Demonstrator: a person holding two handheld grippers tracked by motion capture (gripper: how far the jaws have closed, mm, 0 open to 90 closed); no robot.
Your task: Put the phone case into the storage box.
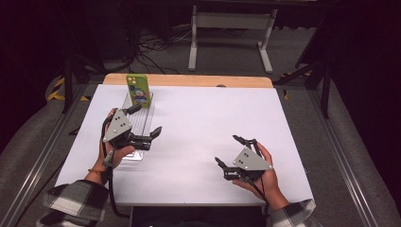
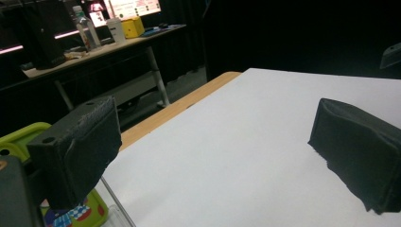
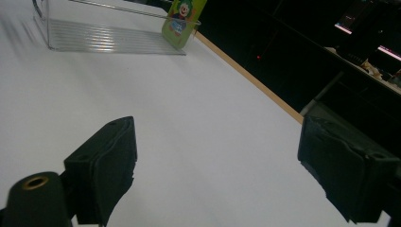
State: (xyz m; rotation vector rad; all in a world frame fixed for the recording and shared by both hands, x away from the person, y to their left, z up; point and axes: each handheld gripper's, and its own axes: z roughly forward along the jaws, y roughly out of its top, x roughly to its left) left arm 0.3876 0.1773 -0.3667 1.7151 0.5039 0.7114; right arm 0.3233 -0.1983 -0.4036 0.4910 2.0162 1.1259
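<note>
The white table [image 1: 198,137] spans the working area, with a bare wooden strip [image 1: 189,80] along its far edge. On the far left part of this surface lies a clear ribbed stand [image 1: 140,124], its long side running from near to far. A green phone [image 1: 138,91] with a cartoon figure on its case stands upright at the far end of that stand, leaning against it. My left gripper [image 1: 144,122] hangs over the stand, just near of the phone — jaws spread wide, holding nothing, one jaw toward the phone and the other out over the bare white surface to the right. In the left gripper view the green phone [image 2: 19,142] sits low at the left edge, partly behind my left-hand jaw, and the table [image 2: 246,156] runs away between the two jaws. My right gripper [image 1: 231,151] is at the near right of the table, well apart from the stand and the phone, resting low over bare surface — jaws likewise wide apart and empty. In the right gripper view the clear stand [image 3: 113,40] and the phone [image 3: 182,21] appear far off at the top, with white table [image 3: 203,142] between my jaws. Both of my hands grip the gripper bodies from the near side.
</note>
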